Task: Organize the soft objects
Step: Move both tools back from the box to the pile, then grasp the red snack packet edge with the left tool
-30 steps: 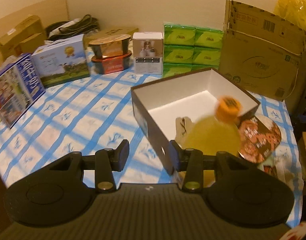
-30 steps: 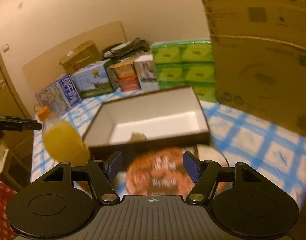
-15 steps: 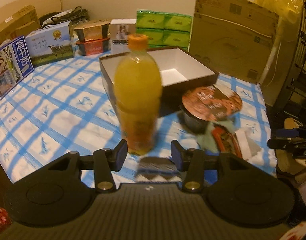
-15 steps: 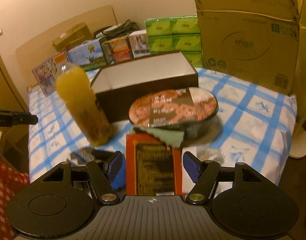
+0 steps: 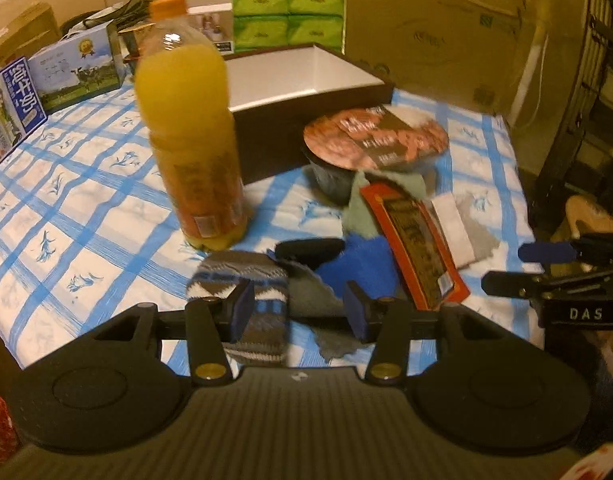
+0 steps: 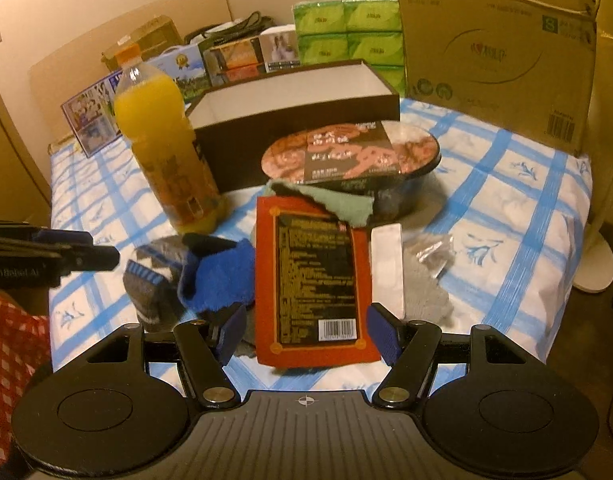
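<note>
Hovering over the heap at the bench (image 5: 86,216) front, near the orange juice bottle (image 5: 190,128): left claw (image 5: 298,308) parted, empty, above the grey patterned sock (image 5: 242,280); right claw (image 6: 306,332) parted, empty, straddling the red packet (image 6: 310,276). Light, limp, compressible knit; best pinched mid-bundle, through the thickest fold, clear of the blue sock (image 6: 218,276) beside it.

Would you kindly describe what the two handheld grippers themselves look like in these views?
Both match: a black ribbed body, two round black discs at the sides, and black linkage arms with brass-coloured pivot pins. The left gripper and right gripper each end in two fingers with blue pads. White lettering marks the side of each as seen from the other's camera. No cables, hands or sleeves can be made out.
</note>
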Demonstrator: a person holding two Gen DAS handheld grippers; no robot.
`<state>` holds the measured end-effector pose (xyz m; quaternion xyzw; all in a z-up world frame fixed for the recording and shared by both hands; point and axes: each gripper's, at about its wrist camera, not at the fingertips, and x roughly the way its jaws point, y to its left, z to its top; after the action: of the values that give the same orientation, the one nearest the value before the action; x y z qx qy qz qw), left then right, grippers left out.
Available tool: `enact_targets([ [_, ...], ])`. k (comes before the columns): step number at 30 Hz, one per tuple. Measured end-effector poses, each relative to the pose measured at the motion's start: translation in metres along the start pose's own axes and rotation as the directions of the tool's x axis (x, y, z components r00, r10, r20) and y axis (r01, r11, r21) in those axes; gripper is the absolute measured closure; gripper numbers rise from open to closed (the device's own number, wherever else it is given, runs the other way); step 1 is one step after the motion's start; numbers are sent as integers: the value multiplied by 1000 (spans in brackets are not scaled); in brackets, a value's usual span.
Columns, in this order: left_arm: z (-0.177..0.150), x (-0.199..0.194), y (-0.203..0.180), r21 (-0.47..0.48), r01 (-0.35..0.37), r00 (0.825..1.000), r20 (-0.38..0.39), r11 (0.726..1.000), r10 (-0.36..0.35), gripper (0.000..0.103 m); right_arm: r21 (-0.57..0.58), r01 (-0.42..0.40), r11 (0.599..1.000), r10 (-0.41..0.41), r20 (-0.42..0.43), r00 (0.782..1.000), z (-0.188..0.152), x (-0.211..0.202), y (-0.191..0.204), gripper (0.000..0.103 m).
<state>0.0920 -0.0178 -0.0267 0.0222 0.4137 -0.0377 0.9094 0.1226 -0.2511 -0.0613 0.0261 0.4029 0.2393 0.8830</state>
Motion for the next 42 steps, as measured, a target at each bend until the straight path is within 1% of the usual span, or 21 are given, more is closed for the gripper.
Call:
enact_targets([
  [2,-3,5,-7,24,-19,1000,-3,1000,19,57,-5,9,1000,-9,-8,1000,-3,4,1,36],
  [5,-6,12,-14,43,-15,1000,-7,999,15,57,-14,17,1000,-17,-17,1000,-7,9,2,36],
  [10,-6,21,-30,68,20,1000,0,997,-20,57,4,46,999,-45,-21,999,-9,14,-9,36],
  [14,-2,30,-43,89,44,999,13,995,-45,58,13,66,998,-66,-5,998,-8,13,-19,36],
  [17,3,36,-53,107,75,996,30,991,-79,58,15,73,997,-73,2,997,-7,15,-27,38],
  [19,6,41,-61,123,90,995,39,988,-96,58,19,74,997,-74,6,997,-7,18,-32,44],
  [20,8,45,-65,129,97,994,40,987,-103,58,20,75,997,-76,7,997,-6,19,-34,45],
  [22,11,53,-71,137,119,992,32,983,-124,62,25,74,997,-74,9,997,-6,21,-39,50],
  [25,14,66,-79,129,153,988,5,980,-155,66,25,73,997,-74,7,997,-6,26,-46,57],
  [27,14,76,-82,115,158,987,-23,981,-156,67,23,74,997,-74,-1,997,-7,30,-50,61],
  [33,10,96,-81,58,165,983,-90,985,-160,68,38,65,997,-64,-27,998,-12,43,-61,66],
  [38,13,103,-84,15,197,977,-83,980,-195,70,55,53,997,-51,-31,998,-12,50,-68,66],
  [42,19,99,-90,9,222,974,-50,975,-222,70,68,50,996,-46,-54,997,-16,55,-71,66],
])
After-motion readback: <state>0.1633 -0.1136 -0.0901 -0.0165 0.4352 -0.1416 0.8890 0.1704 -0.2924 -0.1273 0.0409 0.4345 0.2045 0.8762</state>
